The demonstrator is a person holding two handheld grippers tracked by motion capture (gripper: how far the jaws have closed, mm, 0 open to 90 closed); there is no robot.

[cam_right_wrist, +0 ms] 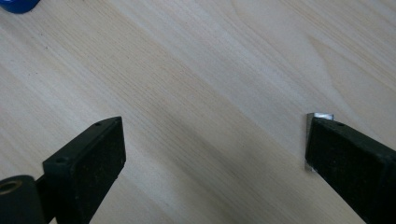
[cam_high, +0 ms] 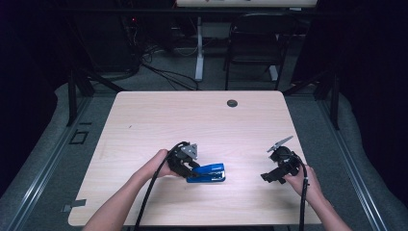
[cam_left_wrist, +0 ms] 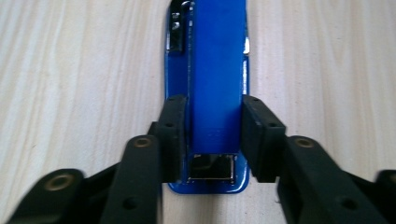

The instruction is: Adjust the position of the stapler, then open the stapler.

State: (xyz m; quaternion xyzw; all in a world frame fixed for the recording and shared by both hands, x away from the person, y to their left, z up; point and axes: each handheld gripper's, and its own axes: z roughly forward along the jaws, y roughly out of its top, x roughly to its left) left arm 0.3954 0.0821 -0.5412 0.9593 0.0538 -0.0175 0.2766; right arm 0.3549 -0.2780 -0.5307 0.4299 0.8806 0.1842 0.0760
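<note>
Left gripper view has the left gripper (cam_left_wrist: 212, 135) clamped across the blue stapler's (cam_left_wrist: 212, 70) narrow sides for a square hold, while the right gripper (cam_right_wrist: 215, 158) waits, jaws wide apart and empty.

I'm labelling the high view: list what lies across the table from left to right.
Person's left hand → left gripper → blue stapler → right gripper → person's right hand.
</note>
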